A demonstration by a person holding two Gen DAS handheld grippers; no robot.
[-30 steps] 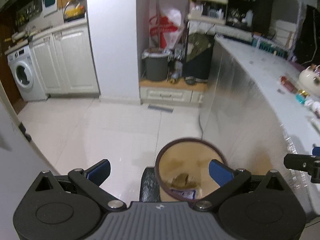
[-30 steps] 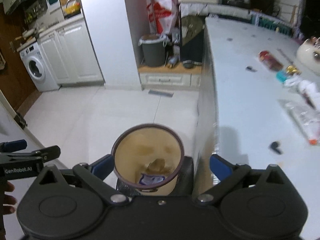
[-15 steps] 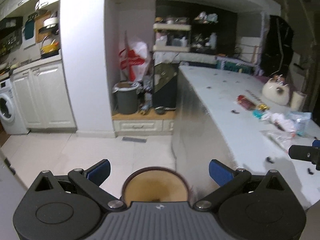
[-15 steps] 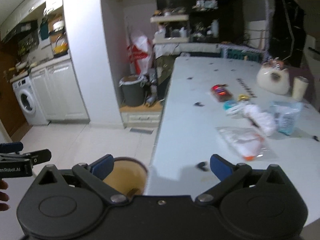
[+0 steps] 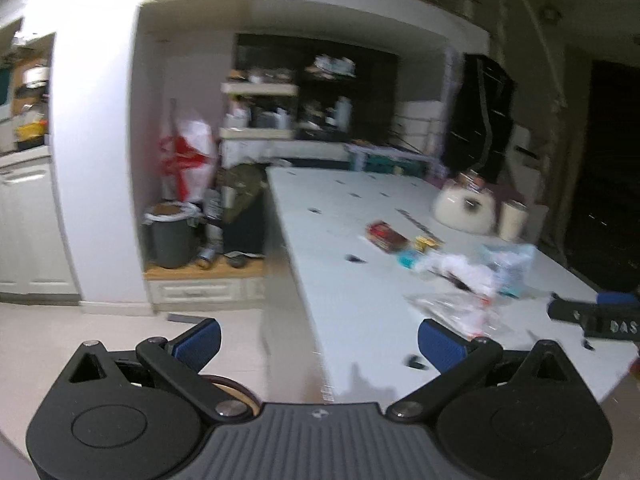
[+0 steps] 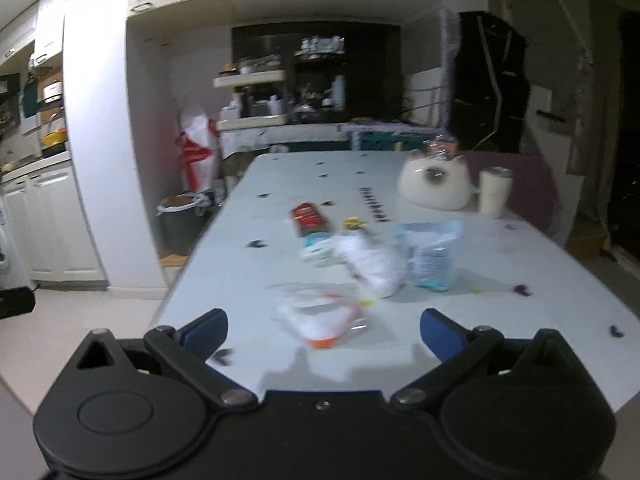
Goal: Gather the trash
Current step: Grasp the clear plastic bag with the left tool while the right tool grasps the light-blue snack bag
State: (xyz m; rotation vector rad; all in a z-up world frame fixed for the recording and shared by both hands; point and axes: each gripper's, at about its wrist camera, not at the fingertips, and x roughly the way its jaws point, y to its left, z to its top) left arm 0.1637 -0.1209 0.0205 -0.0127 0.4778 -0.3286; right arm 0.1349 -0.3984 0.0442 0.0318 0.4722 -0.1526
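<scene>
Both frames are motion-blurred; we see the left gripper (image 5: 318, 338) and right gripper (image 6: 323, 330) with jaws wide, holding nothing. Trash sits on the white tabletop (image 6: 520, 264): a clear wrapper (image 6: 320, 322) at 12 o'clock between the right jaws, a white crumpled bag (image 6: 370, 262) and bluish packet (image 6: 432, 258) beyond, details unreadable. Only a sliver of the brown bin rim (image 5: 234, 386) shows at 7 o'clock, mostly hidden behind the left gripper.

A long white table (image 6: 520, 280) carries a scatter of litter under dim kitchen light. A red wrapper (image 6: 310, 218) lies near the middle, a crumpled white bag (image 6: 372, 266) just beside a clear blue-tinted bag (image 6: 434, 258), and a clear packet with an orange end (image 6: 324, 322) nearest the front edge. At the far end sit a white cat-shaped jar (image 6: 434, 184) and a cream cup (image 6: 495, 192).
</scene>
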